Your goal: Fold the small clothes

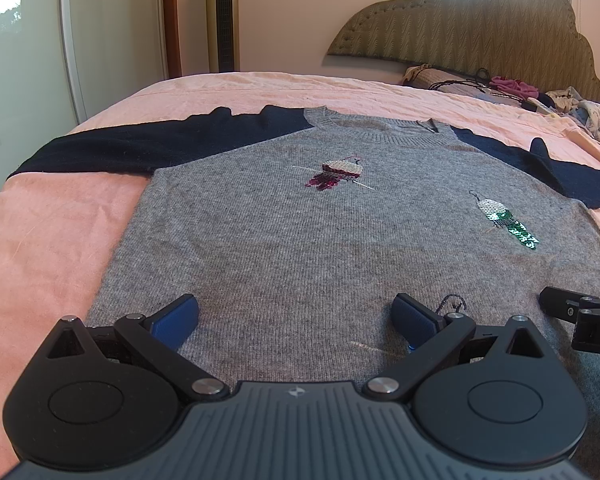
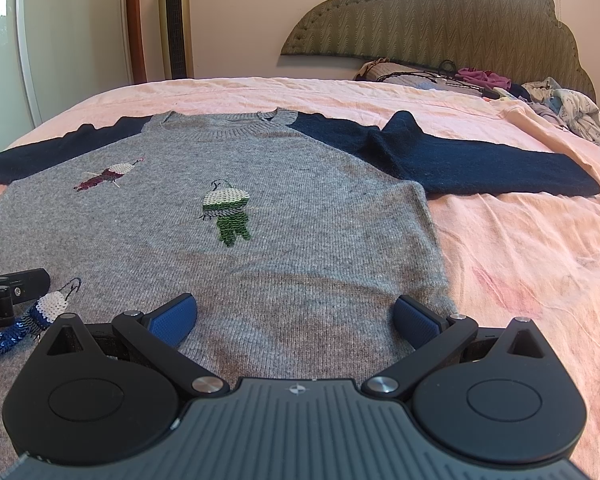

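A small grey sweater [image 1: 284,240] with navy sleeves and sequin bird patches lies flat, face up, on a pink bed; it also shows in the right wrist view [image 2: 300,248]. Its left sleeve [image 1: 112,148] and right sleeve [image 2: 472,164] are spread out sideways. My left gripper [image 1: 296,320] is open and empty over the hem's left half. My right gripper [image 2: 296,320] is open and empty over the hem's right half. Each gripper's edge shows in the other view, the right one [image 1: 580,316] and the left one [image 2: 8,296].
The pink bedsheet [image 2: 520,260] extends around the sweater. A pile of loose clothes and cables [image 2: 500,84] lies by the padded headboard [image 2: 440,16] at the far right. A tower fan [image 1: 222,16] and a wardrobe door [image 1: 28,40] stand beyond the bed's far edge.
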